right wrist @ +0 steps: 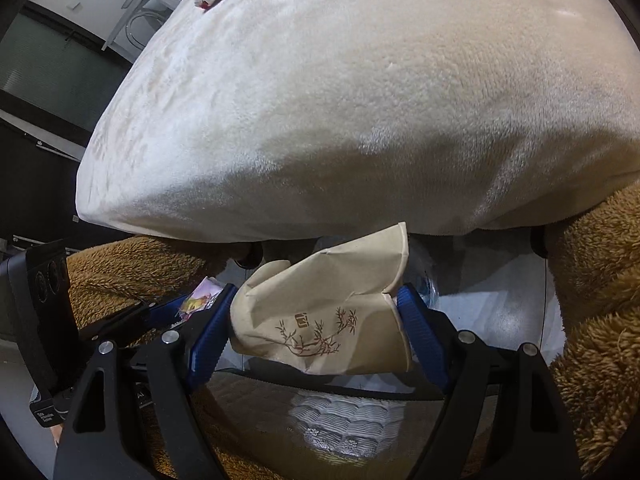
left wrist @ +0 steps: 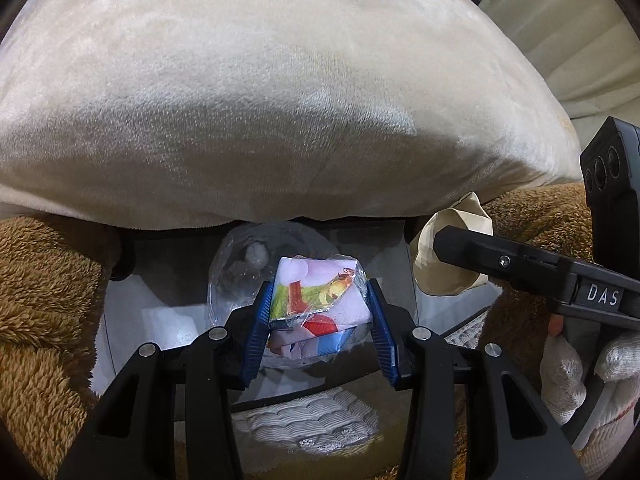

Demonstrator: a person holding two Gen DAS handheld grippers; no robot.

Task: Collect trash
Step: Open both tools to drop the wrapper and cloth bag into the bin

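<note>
I am squeezing a folded, colourfully printed wrapper in my left tongs, the blue pads pressing on both its sides. Just beyond those tongs a clear plastic bag is lying inside a pale bin, which is opening directly under the tips. Brown fleece is bunching up to the left of the bin, and a big cream cushion is bulging over everything ahead of the tongs.

To the right of my left tongs, my right tongs are clamping a crushed beige paper cup printed with a brown bamboo sprig, its rim pointing up and away from me. The pads are standing wide apart because the cup is filling the whole gap. The cup is hanging over the same bin, just below the cushion's lower edge. My white-gloved hand is gripping the handle of the right tongs.
</note>
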